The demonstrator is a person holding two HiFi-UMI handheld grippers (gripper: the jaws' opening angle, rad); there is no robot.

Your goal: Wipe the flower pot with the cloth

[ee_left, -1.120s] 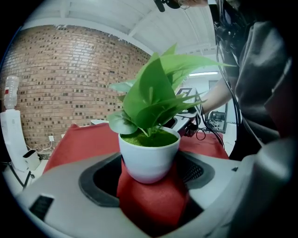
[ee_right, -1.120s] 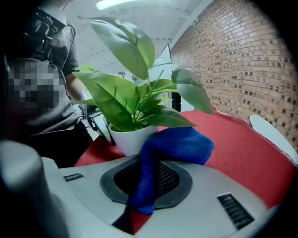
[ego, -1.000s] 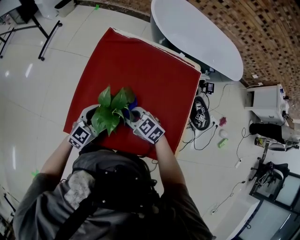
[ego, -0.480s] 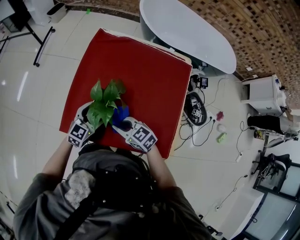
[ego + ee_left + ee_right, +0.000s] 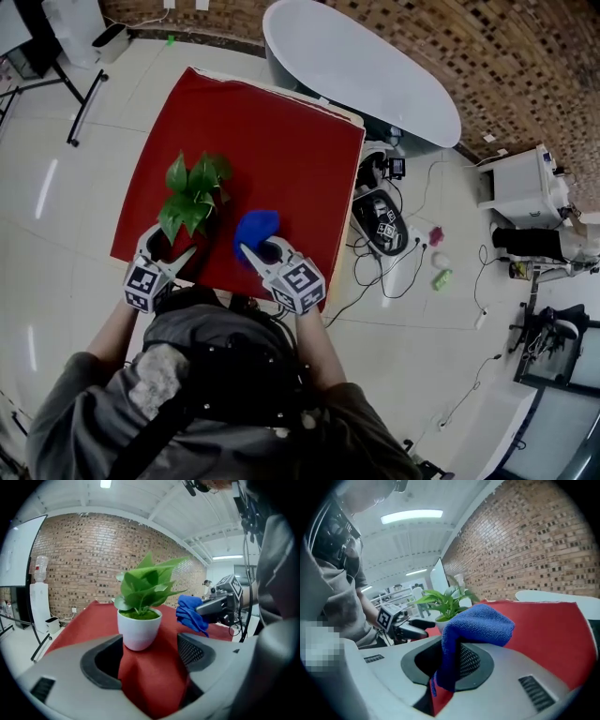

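Observation:
A white flower pot (image 5: 138,629) with a leafy green plant (image 5: 192,194) stands near the front left of the red table (image 5: 281,141). In the left gripper view my left gripper (image 5: 147,657) is open just short of the pot, with only red tabletop between its jaws. In the head view the left gripper (image 5: 175,247) sits right below the leaves, which hide the pot. My right gripper (image 5: 261,251) is shut on a blue cloth (image 5: 255,228), held a little right of the pot and apart from it. The cloth (image 5: 474,629) drapes over one jaw of the right gripper (image 5: 448,663).
A long white oval table (image 5: 375,66) stands beyond the red table's far right corner. Cables and small gear (image 5: 386,225) lie on the tiled floor to the right. A white cabinet (image 5: 530,197) stands further right. A black stand (image 5: 80,70) is at the far left.
Both grippers were close around the plant, the cloth against the pot. The right gripper has since carried the cloth off to the right, and the left gripper has drawn back from the pot.

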